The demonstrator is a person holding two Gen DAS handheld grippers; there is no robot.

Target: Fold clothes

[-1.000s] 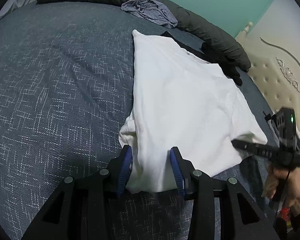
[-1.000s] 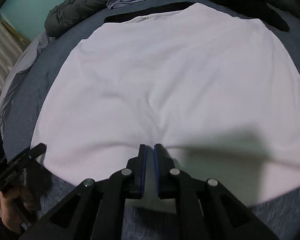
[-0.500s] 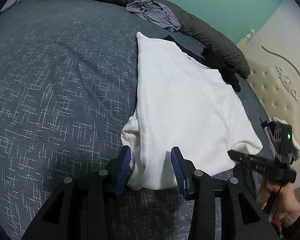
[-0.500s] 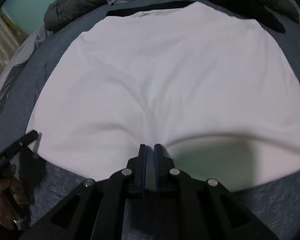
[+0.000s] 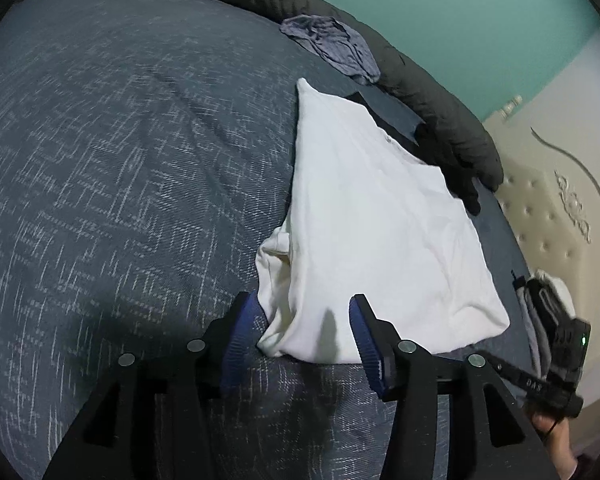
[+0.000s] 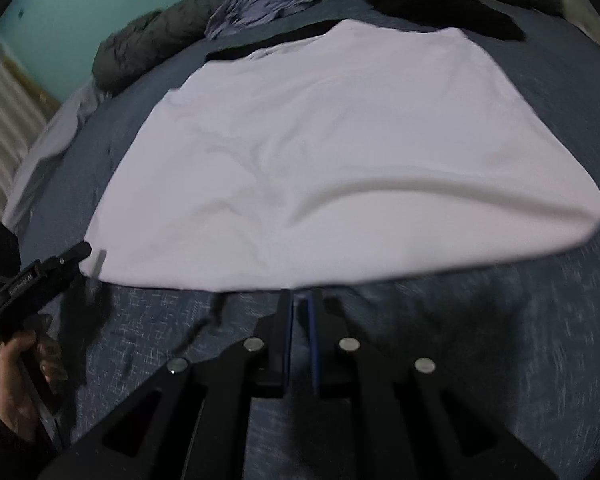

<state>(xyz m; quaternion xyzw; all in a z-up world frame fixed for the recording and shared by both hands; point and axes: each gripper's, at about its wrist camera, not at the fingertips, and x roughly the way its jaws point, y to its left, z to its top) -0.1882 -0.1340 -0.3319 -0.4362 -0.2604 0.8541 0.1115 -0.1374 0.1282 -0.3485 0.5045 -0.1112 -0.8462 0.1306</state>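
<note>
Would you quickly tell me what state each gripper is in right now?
Left gripper: open, its fingers either side of the near corner of the white shirt, not clamped.
Right gripper: nearly closed, holding nothing; the shirt's edge lies just beyond its tips.

Left claw [image 5: 304,332] low, pointing forward, blue-padded fingers [image 5: 364,340] spread wide apart, nothing pinched between them. Bare hand [image 6: 20,376] wrapped round its black handle, seen at left edge of right wrist view. Right claw [image 6: 300,312] level, fingers drawn nearly together, thin gap left, nothing gripped in it. Its body appears at right edge of left wrist view, green light lit, hand [image 5: 556,436] clasping handle below.
</note>
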